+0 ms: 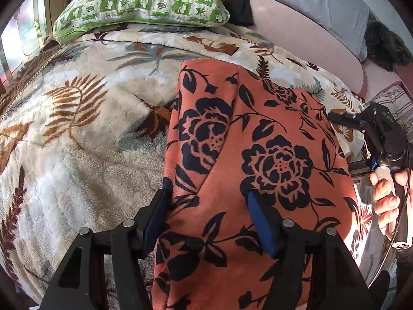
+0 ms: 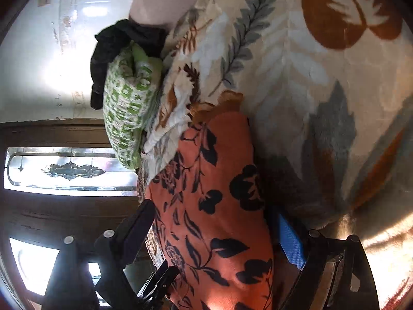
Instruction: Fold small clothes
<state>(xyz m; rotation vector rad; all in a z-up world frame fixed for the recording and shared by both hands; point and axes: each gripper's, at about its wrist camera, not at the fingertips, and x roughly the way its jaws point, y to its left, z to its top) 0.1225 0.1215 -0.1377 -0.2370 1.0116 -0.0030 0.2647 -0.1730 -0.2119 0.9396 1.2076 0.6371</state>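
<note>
An orange garment with a black flower print [image 1: 247, 155] lies folded lengthwise on a cream leaf-patterned blanket [image 1: 85, 118]. My left gripper [image 1: 209, 206] is open at the garment's near left edge, its blue-padded fingers [image 1: 260, 222] spread wide, one beside the cloth and one on top. My right gripper shows in the left wrist view [image 1: 338, 117] at the garment's right edge, held by a hand. In the right wrist view the right gripper [image 2: 216, 227] is open, its fingers [image 2: 290, 240] standing either side of the garment [image 2: 219, 193] without pinching it.
A green-and-white checked pillow [image 1: 144, 2] lies at the head of the bed, with a black cloth [image 1: 240, 0] beside it. A pink cushion [image 1: 304, 36] and a grey pillow [image 1: 333, 7] lie at the far right. A dark wooden door with glass panes [image 2: 69, 170] stands beyond the bed.
</note>
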